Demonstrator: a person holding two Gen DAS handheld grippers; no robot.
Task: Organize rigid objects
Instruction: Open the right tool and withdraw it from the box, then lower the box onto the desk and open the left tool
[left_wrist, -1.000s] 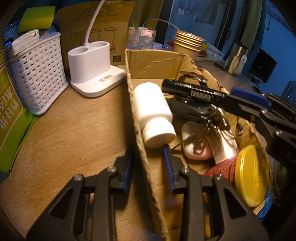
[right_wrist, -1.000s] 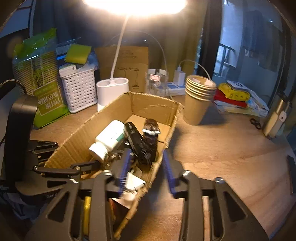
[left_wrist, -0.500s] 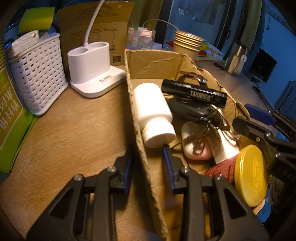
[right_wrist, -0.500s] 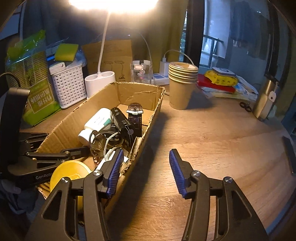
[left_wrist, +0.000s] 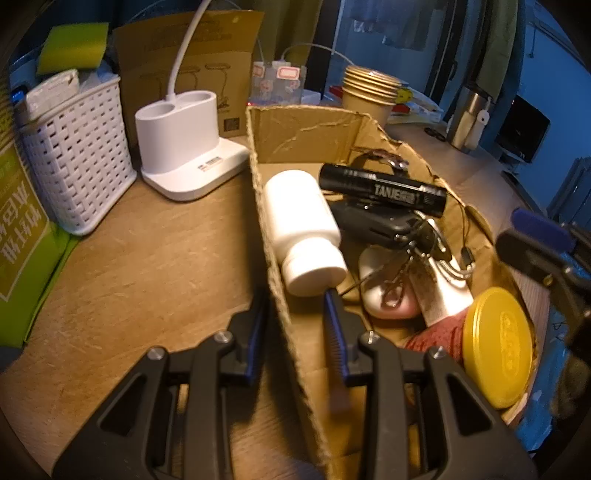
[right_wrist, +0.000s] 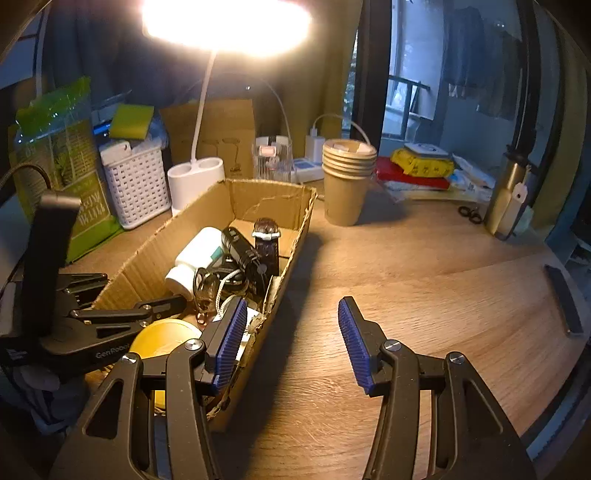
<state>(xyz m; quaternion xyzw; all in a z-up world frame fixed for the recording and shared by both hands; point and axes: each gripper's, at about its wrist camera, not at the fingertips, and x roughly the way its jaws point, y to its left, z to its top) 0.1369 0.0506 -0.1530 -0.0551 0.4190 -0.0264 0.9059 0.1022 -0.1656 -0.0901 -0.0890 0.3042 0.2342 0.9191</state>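
A long cardboard box (left_wrist: 266, 177) (right_wrist: 291, 258) lies on the wooden desk. It holds a white bottle (left_wrist: 299, 221) (right_wrist: 195, 254), a black flashlight (left_wrist: 384, 188) (right_wrist: 243, 254), keys (left_wrist: 402, 266), a wristwatch (right_wrist: 266, 236) and a yellow-lidded tin (left_wrist: 496, 347) (right_wrist: 162, 336). My left gripper (left_wrist: 295, 325) straddles the box's left wall near the bottle, jaws close around it. My right gripper (right_wrist: 291, 343) is open and empty, over the desk by the box's right wall; it also shows in the left wrist view (left_wrist: 539, 240).
A white lamp base (left_wrist: 184, 147) (right_wrist: 195, 181) and a white basket (left_wrist: 77, 155) (right_wrist: 135, 184) stand left of the box. Stacked paper cups (right_wrist: 347, 184), a steel flask (right_wrist: 508, 195), scissors (right_wrist: 469, 214) and books (right_wrist: 421, 170) stand behind and to the right.
My right gripper let go of the flashlight, which now lies in the box, then opened and pulled back to the right of the box. My left gripper stayed put.
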